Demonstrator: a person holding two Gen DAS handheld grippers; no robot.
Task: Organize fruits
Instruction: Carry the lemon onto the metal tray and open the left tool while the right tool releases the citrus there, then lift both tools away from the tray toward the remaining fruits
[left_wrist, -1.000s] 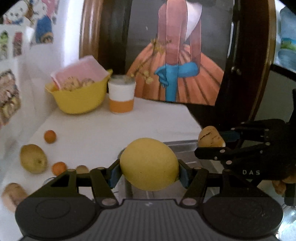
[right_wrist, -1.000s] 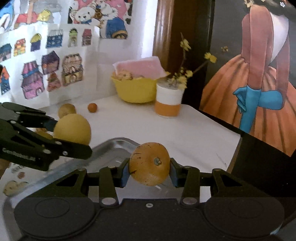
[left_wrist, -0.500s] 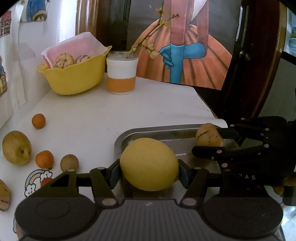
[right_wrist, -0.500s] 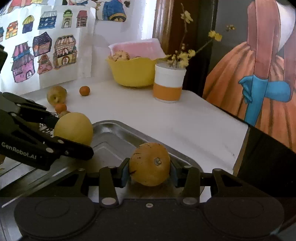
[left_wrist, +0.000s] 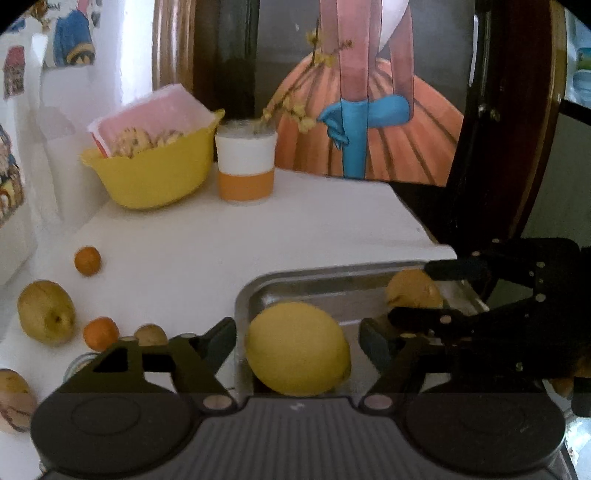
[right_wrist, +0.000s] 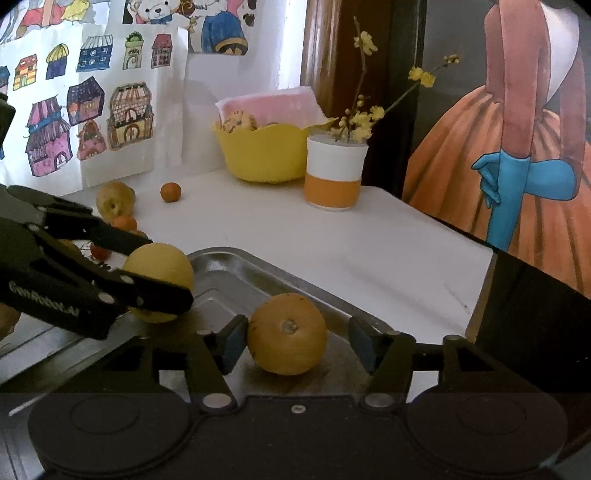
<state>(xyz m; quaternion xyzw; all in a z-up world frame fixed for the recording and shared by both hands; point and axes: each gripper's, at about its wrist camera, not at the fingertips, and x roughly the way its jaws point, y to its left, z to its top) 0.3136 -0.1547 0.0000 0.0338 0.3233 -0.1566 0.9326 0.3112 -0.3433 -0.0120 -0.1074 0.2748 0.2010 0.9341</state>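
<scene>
Yellow fruit: the big yellow fruit (left_wrist: 297, 349) sits in the near left corner of the metal tray (left_wrist: 332, 286). I think it rests on the tray floor now.

Left tool: my left tool (left_wrist: 298, 338) is wide. Its two pads stand on each side of the yellow fruit, with a small gap on both sides, so nothing squeezes the fruit.

Orange fruit: the round orange fruit (right_wrist: 287, 334) sits in the tray too, nearer the right side. Its little stem spot faces my right camera.

Right tool: my right tool (right_wrist: 295, 345) is wide as well. The left pad is just beside the orange fruit, maybe touching it, and the right pad is clearly apart from it.

Why here: the job is to tidy the fruits, so I judge the tray is the place where they go. Both tools look like they are letting go there.

Fruit left out: on the white desk (left_wrist: 258, 236), left of the tray, I see a yellow-green fruit (left_wrist: 46, 317), two small orange fruits (left_wrist: 87, 260) (left_wrist: 101, 333) and a small brown one (left_wrist: 149, 334). These look not yet sorted.

Back of the desk: a yellow bowl (left_wrist: 155, 173) holds speckled round things and a pink cloth. An orange and white cup (left_wrist: 245, 166) with flower twigs stands just beside it.

Care: the round fruits could roll, so I should pull the tools back gently.
</scene>
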